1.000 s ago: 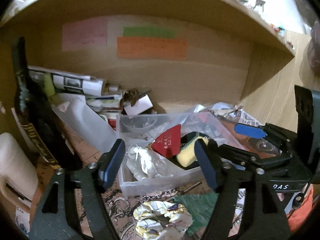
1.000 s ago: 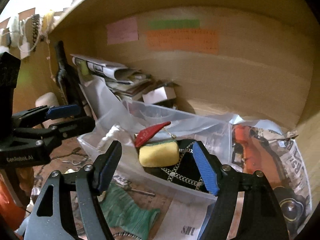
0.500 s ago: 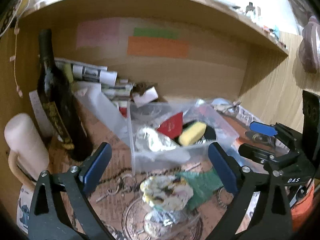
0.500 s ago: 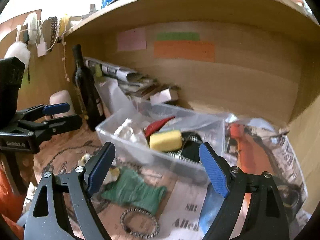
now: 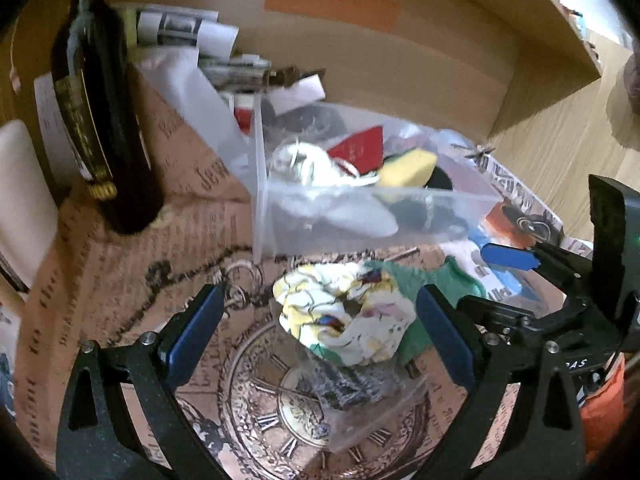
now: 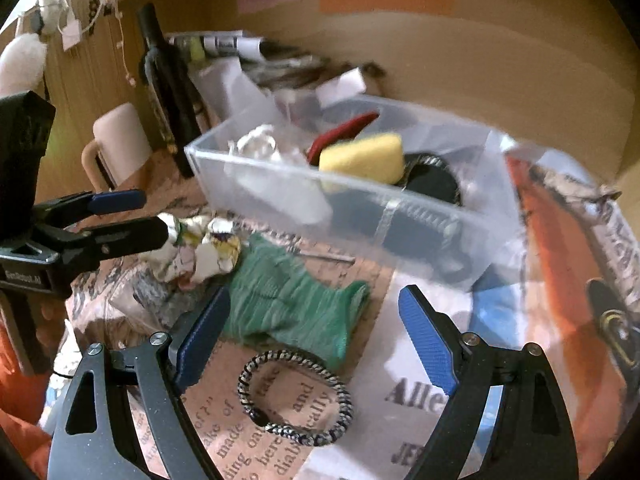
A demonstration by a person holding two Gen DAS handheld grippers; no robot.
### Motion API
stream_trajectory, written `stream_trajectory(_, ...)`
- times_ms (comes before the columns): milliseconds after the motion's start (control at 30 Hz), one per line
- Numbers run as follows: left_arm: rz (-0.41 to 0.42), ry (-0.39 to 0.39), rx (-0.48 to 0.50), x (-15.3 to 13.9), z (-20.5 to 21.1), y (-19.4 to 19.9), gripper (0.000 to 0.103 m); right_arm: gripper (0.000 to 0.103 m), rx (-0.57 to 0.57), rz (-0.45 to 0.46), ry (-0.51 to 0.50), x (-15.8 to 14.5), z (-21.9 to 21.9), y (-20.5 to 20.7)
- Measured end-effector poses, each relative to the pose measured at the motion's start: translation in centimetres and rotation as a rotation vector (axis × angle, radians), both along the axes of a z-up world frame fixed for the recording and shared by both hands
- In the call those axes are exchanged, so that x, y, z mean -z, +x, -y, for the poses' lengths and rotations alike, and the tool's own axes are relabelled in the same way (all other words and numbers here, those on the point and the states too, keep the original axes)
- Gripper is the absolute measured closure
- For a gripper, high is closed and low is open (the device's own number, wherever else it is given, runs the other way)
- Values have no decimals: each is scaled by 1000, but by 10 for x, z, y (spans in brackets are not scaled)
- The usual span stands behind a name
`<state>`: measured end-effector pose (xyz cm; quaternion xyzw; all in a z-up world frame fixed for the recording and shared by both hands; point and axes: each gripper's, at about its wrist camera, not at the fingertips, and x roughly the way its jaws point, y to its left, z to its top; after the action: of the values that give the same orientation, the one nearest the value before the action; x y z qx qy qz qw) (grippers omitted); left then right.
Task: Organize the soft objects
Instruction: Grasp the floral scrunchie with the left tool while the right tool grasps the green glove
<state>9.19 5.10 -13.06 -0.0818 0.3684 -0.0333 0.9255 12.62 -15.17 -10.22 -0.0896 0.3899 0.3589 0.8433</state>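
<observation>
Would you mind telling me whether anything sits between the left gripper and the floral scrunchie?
Nothing visible does: the left gripper is open, its fingers either side of the floral scrunchie, with only bare gaps between them.

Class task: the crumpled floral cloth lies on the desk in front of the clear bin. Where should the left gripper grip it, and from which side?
Grip the floral cloth across its raised, bunched middle, coming from above; the open left gripper already straddles it.

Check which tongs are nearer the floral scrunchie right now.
Left. The left tongs are open and straddle the floral scrunchie, one finger either side, not touching. The right tongs are open beyond the green cloth, over the braided hair tie.
</observation>
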Motion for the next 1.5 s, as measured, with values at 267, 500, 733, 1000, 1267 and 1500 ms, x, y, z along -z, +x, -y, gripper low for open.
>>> stream_trajectory(267,-31,-20,21,12,-3,4,32,27,-62,-67,-64,22,-19,1)
stream_trajectory(500,-45,-76,10,19,-12,7,65,60,-50,-55,-50,23,-16,5)
stream_trajectory(733,-9,-65,2,12,-11,4,84,83,-26,-21,-22,17,-8,6)
stream_trajectory(1000,53,-64,26,-11,-3,-6,87,85,27,48,16,-5,13,-4)
stream_trajectory(1267,144,-38,58,-44,13,-14,88,85,74,134,88,-38,38,-12)
stream_trajectory(1500,236,-33,68,-74,22,-6,87,85,117,207,155,-65,51,-9)
